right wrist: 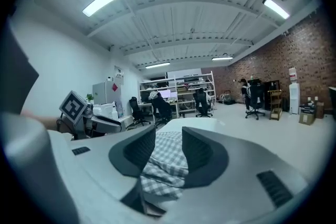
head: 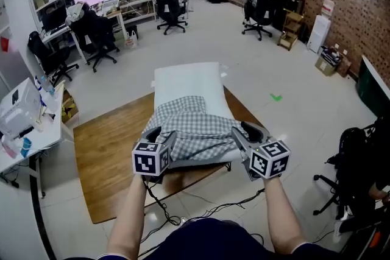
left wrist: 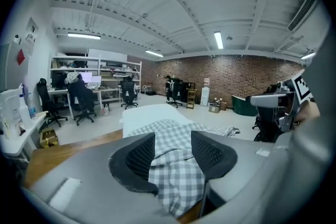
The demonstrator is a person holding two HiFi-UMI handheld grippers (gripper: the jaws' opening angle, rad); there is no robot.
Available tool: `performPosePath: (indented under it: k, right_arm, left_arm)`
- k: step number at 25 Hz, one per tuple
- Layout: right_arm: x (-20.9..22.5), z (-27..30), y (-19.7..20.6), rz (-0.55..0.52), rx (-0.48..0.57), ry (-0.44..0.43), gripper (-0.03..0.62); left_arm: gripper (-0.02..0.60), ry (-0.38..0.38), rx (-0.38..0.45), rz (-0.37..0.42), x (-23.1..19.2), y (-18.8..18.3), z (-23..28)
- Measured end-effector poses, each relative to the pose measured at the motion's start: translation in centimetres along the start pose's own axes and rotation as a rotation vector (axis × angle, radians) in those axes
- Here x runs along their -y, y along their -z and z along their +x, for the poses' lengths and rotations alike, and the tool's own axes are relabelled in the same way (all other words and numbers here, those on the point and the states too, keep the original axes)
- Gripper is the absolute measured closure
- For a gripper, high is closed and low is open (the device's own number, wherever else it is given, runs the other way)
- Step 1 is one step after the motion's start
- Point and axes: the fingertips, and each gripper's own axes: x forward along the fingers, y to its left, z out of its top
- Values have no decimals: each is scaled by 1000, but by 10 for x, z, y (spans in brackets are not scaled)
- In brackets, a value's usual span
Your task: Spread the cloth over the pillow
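Note:
A white pillow (head: 186, 79) lies lengthwise on a wooden table (head: 103, 155). A grey-and-white checked cloth (head: 195, 125) covers its near half, rumpled; the far half is bare. My left gripper (head: 161, 136) is at the cloth's near left corner and my right gripper (head: 247, 134) at its near right corner. In the left gripper view the left gripper (left wrist: 173, 147) has a bunched fold of cloth (left wrist: 176, 176) filling the gap between its pads. In the right gripper view the right gripper (right wrist: 169, 152) likewise has cloth (right wrist: 168, 165) pinched between its pads, with the pillow (right wrist: 197, 124) beyond.
Black cables (head: 207, 210) trail on the floor under the table's near edge. A white side table (head: 27, 131) with bottles stands at the left. A black chair (head: 356, 167) is at the right. Desks and office chairs (head: 97, 33) fill the back.

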Motion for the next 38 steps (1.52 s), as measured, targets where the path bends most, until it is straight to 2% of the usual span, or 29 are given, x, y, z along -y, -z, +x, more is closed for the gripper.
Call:
performPosePath:
  k: [4,10,13,14,15,18,19,24,27,29,31,33,35,38]
  right_arm:
    - [5,5,6,8,-19,10,424]
    - [15,9,18,28,-47,35,424]
    - [23,9,23,34,-53,59,425]
    - [27,9,25,35,-56,69,425]
    - [31,8,26,36,-58,79,425]
    - [44,6,30,41,-67,112,428]
    - [47,6,31,43,-69,120,428]
    - [64,2,39,55,-87,157,430]
    - [88,-3,52,69,-106,219,430]
    - [108,-5,65,98,-121,263,423]
    - [122,-6,76,159,-112,268,421]
    - [131,-6,84,222,-84,263,335]
    - [139,-4,96,256,-82,275,284]
    - [150,3,122,296,-133,290,281]
  left_arm:
    - [330,-20,-52,-14,-20,14,22]
    - [328,-31,-150,-43,-47,43,52]
    - [328,-10,-209,-66,-51,62,66]
    - [334,1,-221,-70,-51,67,68]
    - [392,10,-229,-71,-49,69,69]
    - [543,4,-224,-52,-47,68,70]
    - [561,-1,-216,-44,-47,65,71]
    - [566,-11,-191,-31,-45,54,70]
    - [566,-6,-179,-37,-44,51,69]
    - [566,-5,-167,-36,-45,47,67]
    - [566,2,-160,-26,-44,44,65]
    - [566,11,-164,-13,-44,45,63]
    - [566,11,-172,-12,-46,47,60]
    - [566,2,-179,-18,-48,48,58]
